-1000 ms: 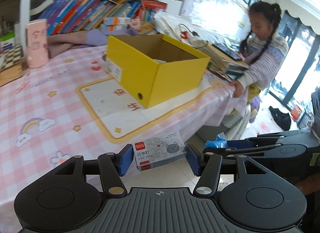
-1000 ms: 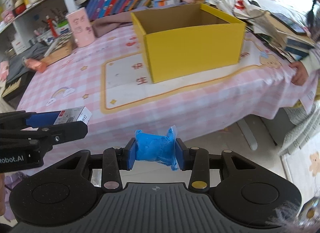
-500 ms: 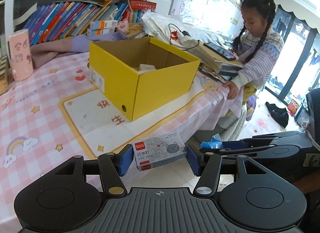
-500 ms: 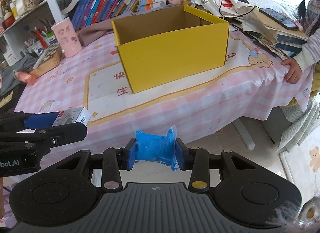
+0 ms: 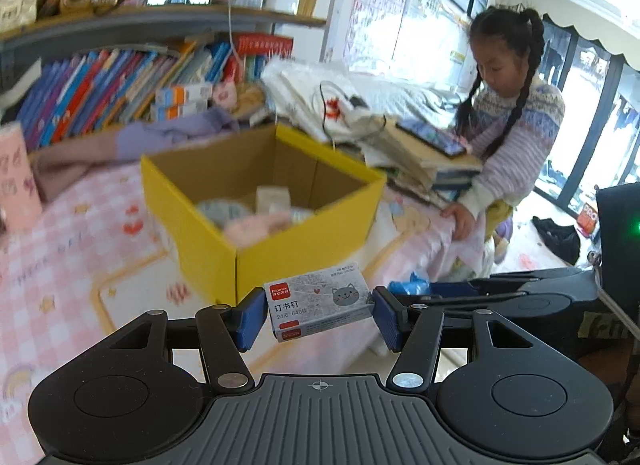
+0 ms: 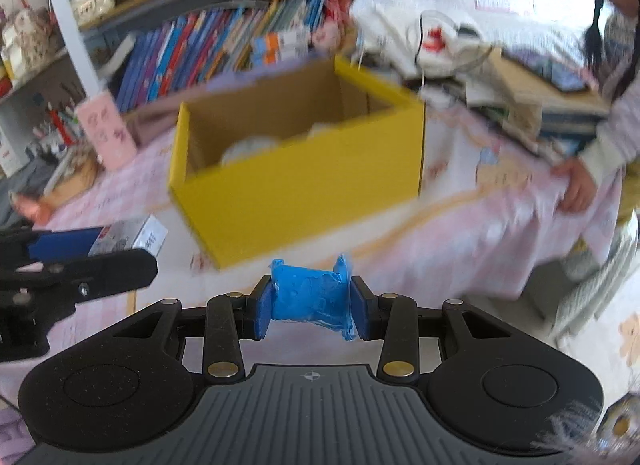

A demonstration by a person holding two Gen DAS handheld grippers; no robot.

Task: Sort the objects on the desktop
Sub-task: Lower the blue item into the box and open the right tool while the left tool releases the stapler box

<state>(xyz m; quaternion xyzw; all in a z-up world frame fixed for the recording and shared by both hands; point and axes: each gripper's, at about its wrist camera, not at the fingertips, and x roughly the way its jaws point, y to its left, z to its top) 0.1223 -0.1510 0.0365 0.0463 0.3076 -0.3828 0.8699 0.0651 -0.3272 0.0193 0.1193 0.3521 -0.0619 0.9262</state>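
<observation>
At the far left, a pink cup [image 6: 107, 133] stands on the bench [image 5: 72, 249], which is covered with a pink checked cloth. Behind it, a shelf of books [image 5: 100, 89] runs along the wall. The left tool [image 5: 318, 311] is clenched on a staple box [image 5: 320, 299], a small grey carton with a red label and a cat drawing; the blue pads [image 5: 251, 317] press on its two short ends, and the carton is held off the bench, in front of the near corner of the yellow box [image 5: 288, 249]. In the right wrist view the same carton [image 6: 132, 235] shows at the left edge, level with the lower left corner of the yellow box [image 6: 304, 189]. The yellow box is open at the top and stands on the bench; pale items lie inside, too blurred to identify. The right tool [image 6: 311, 299] is clenched on a blue packet [image 6: 310, 297], a crumpled plastic-wrapped pack, with both pads on its sides; the packet is held in the air, in front of the near wall of the yellow box. In the left wrist view the packet [image 5: 410, 287] shows just right of the left tool. To the right, a stack of papers and books [image 5: 420, 157] lies on the bench. At the far right, a person in a knitted sweater [image 5: 516, 137] stands beside the bench with one hand [image 6: 576, 185] resting on the cloth at its edge.
</observation>
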